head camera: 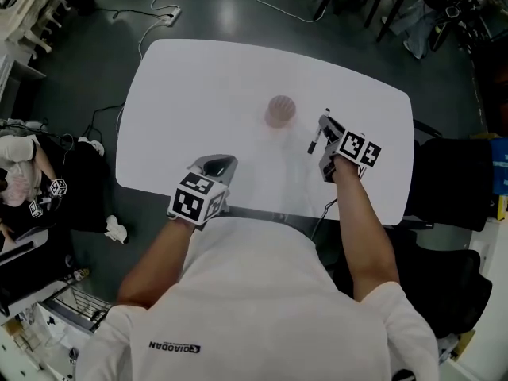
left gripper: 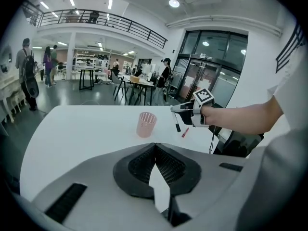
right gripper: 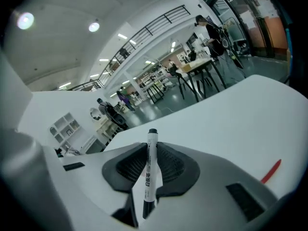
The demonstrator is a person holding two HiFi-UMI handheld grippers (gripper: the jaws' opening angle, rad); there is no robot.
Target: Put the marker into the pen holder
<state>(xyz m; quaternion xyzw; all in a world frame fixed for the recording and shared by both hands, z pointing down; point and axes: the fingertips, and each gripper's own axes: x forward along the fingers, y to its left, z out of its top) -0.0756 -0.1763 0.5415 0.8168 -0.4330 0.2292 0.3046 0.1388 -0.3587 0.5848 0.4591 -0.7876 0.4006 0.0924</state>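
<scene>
Head view first: the right gripper (head camera: 325, 143) is clamped on the marker (head camera: 317, 137) and holds it up off the white table (head camera: 198, 78). It sits just to the right of the pink mesh pen holder (head camera: 280, 110), not touching it. The holder stands upright near the middle of the table. The left gripper (head camera: 216, 166) hovers over the near edge, well away from both.

Left gripper view: its jaws are pressed together with nothing between them, so it's just idling. Past them the holder's open top is in plain sight, with the marker hanging from the other gripper beside it. There's a small red thing (left gripper: 185, 132) lying on the table under that hand, maybe a pen or a cap, too small to call.

Right gripper view: the ribbed pads pinch the marker's barrel, closer to its far end, and the dark end pokes back toward the camera. It's a light, stiff stick with a smooth plastic barrel, so it probably wants to swivel in the pads. A mid-barrel grip looks like the safer spot. The holder looks light too, so a nudge on its rim could likely tip it
</scene>
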